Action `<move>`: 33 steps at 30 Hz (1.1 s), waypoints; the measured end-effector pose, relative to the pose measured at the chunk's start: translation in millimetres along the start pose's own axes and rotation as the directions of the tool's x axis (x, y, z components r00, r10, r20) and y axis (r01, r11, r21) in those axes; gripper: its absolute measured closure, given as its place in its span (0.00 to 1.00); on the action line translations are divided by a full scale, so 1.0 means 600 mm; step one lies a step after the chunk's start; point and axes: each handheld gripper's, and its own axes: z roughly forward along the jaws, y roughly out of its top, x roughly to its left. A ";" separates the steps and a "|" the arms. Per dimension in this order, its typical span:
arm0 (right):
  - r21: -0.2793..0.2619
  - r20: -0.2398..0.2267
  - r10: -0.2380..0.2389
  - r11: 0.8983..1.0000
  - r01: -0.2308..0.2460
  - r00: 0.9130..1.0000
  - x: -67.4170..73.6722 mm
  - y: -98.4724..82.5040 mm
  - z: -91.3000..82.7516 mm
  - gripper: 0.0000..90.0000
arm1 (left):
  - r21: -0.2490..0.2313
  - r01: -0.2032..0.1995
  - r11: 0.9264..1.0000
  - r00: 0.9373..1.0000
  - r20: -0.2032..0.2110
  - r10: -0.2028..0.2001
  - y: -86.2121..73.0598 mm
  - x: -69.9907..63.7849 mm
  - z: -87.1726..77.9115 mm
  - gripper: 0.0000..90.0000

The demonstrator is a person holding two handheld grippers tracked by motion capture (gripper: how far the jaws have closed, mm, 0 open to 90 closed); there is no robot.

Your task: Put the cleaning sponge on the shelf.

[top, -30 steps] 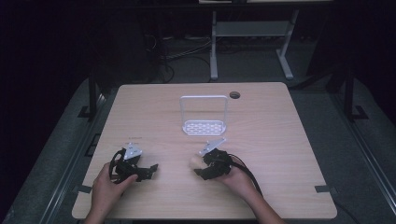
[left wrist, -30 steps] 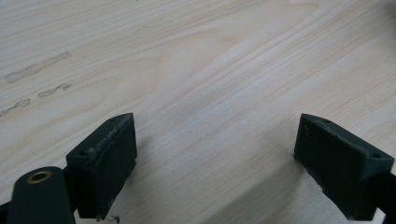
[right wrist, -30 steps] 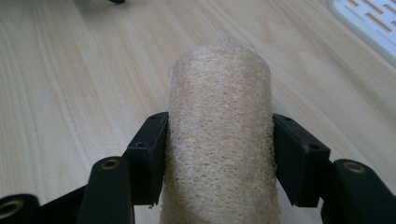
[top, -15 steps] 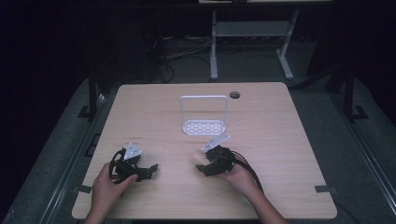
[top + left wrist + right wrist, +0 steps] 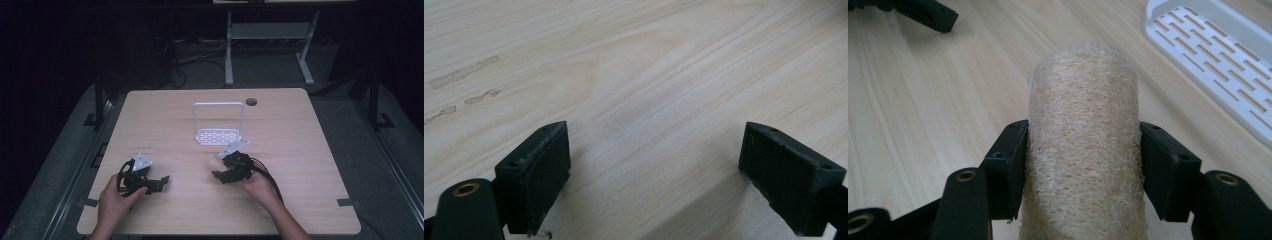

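Currently my right gripper [image 5: 1083,165] clamps the loofah [image 5: 1083,150] low over the bench [image 5: 300,150], near the white rack [image 5: 218,135]. Left gripper [image 5: 654,175] gapes empty. I'd lift gently, keeping squeeze light, toward rack.

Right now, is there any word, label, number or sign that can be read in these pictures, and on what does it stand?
None can be read.
The table, the white rack, the loofah and both grippers, left gripper and right gripper, bear no legible text.
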 end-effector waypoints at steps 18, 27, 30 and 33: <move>-0.016 0.031 0.005 1.000 -0.004 1.000 -0.023 0.022 -0.004 0.45 | 0.004 -0.004 1.000 1.000 0.001 0.004 0.000 0.000 0.000 0.14; -0.019 0.047 0.010 1.000 -0.009 0.999 -0.039 0.033 0.001 0.46 | 0.006 -0.009 1.000 1.000 0.000 0.009 0.000 0.001 -0.001 0.14; -0.026 0.051 0.012 1.000 -0.010 0.999 -0.043 0.037 0.002 0.46 | 0.006 -0.009 1.000 1.000 0.000 0.009 0.000 0.001 -0.001 0.14; -0.030 0.056 0.011 1.000 -0.010 0.998 -0.048 0.040 0.004 0.46 | 0.006 -0.009 1.000 1.000 0.000 0.009 0.000 0.001 -0.001 0.14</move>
